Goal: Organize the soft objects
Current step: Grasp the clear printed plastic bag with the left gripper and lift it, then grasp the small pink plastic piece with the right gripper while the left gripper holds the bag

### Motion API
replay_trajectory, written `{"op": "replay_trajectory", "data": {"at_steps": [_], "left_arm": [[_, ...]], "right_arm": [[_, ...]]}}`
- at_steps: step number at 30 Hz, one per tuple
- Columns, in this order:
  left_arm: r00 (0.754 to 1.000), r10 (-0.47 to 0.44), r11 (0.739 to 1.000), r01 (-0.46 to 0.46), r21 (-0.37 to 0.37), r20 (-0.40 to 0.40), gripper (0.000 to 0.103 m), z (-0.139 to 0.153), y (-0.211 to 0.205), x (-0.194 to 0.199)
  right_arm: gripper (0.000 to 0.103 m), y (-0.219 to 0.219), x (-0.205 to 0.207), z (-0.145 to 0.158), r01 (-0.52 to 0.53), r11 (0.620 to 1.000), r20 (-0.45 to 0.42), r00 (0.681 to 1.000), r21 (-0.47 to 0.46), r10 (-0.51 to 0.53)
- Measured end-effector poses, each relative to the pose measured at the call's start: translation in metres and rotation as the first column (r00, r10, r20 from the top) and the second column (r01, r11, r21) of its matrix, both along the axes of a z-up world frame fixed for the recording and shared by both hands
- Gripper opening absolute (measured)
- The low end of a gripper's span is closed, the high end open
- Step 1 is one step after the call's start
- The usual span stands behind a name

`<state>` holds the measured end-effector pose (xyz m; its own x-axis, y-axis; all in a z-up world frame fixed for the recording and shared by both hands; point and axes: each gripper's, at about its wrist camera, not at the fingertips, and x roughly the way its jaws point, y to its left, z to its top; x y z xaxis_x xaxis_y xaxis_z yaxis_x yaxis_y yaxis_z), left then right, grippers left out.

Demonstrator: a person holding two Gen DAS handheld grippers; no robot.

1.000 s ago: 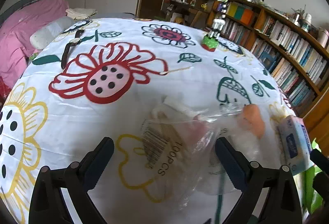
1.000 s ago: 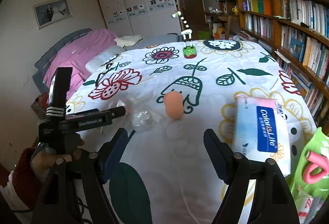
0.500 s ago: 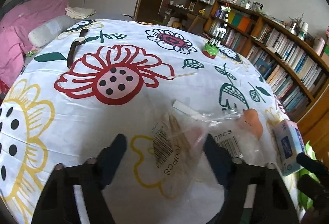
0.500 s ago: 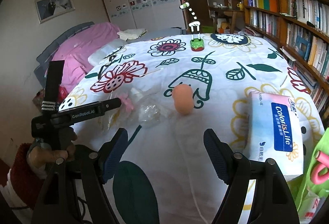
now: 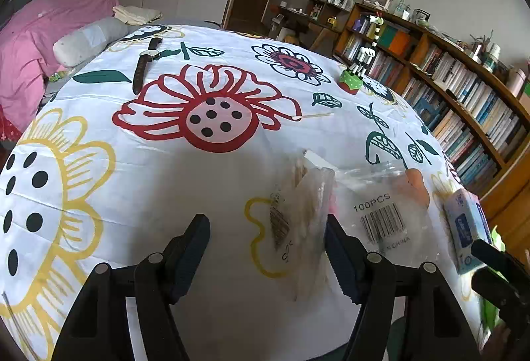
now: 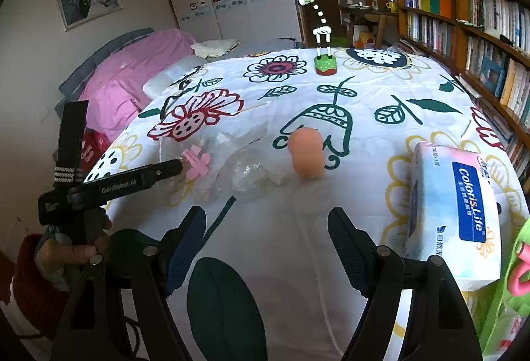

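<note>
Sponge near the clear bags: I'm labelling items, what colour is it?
Peach-orange sponge, clearest in the right wrist view.

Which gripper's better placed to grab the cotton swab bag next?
Left. The left gripper already has the cotton swab bag partly between its jaws; the right gripper hangs over bare bedspread.

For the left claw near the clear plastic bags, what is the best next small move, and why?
Probably shift the left claw slightly right and close. Its jaws, which have just been closing, stand apart with only the bag of sticks near its right finger, and the left pad touches nothing.
</note>
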<state>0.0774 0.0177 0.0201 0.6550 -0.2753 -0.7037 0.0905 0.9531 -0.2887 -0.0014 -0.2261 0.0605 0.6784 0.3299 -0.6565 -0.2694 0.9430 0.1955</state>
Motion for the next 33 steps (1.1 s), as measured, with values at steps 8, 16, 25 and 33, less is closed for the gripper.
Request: {"op": "replay_trajectory", "data": {"at_steps": [8,16,25,33], "left_arm": [[1.0,-0.01,1.0,0.01,0.02,0.004,0.072,0.0,-0.002,0.001],[0.998,-0.065,0.998,0.065,0.026,0.003,0.035,0.0,-0.016,0.01],[0.999,-0.018,0.998,0.02,-0.056,0.03,0.02,0.006,0.003,0.002],[0.994,0.038,0.997,-0.031,-0.067,0.105,0.02,0.022,0.022,-0.007]], "right_arm": [[0.077,0.009,0.001,-0.001,-0.019,1.0,-0.003,1.0,-0.004,0.019],[0.077,0.019,0.002,-0.003,-0.035,0.999,-0.01,0.999,-0.009,0.035],[0.077,0.022,0.008,-0.003,-0.025,1.0,-0.026,0.999,-0.002,0.025],[0.077,0.027,0.018,0.001,-0.016,1.0,-0.03,0.999,0.008,0.016]]}}
